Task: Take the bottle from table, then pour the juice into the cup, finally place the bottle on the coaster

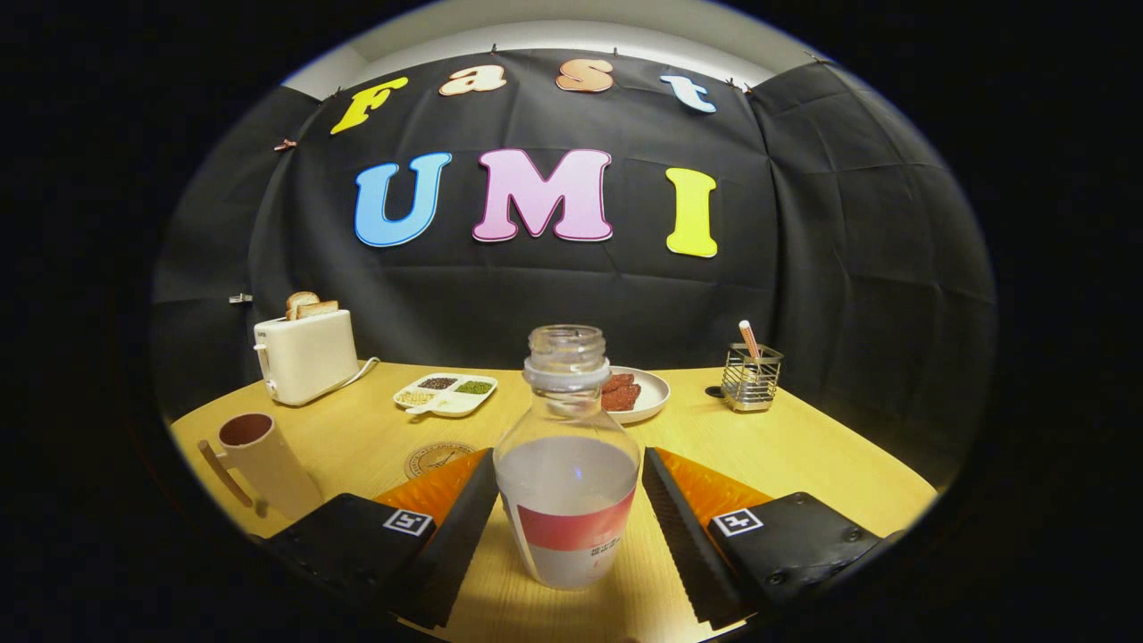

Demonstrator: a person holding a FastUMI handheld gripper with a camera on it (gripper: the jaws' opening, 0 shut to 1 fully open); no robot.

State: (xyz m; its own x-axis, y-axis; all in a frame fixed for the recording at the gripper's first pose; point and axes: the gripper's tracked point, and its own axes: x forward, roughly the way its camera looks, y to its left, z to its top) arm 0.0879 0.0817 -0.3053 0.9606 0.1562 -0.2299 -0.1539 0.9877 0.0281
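A clear plastic bottle [568,464] with no cap, a red and white label and pale juice filling its lower half stands upright on the wooden table [804,455]. It sits between my fingers, and both fingertips [659,473] rest against its sides. My gripper [568,455] is shut on it, and its base looks to be at the table top. A cream cup [265,460] with a handle and a dark inside stands to the left, beyond the left finger. A round coaster [432,457] lies just ahead of the left finger, partly hidden by it.
A cream toaster [306,355] holding bread slices stands at the back left. A divided white dish [446,393] of grains, a plate [650,395] with reddish pieces behind the bottle, and a wire holder [752,377] with a stick sit along the back.
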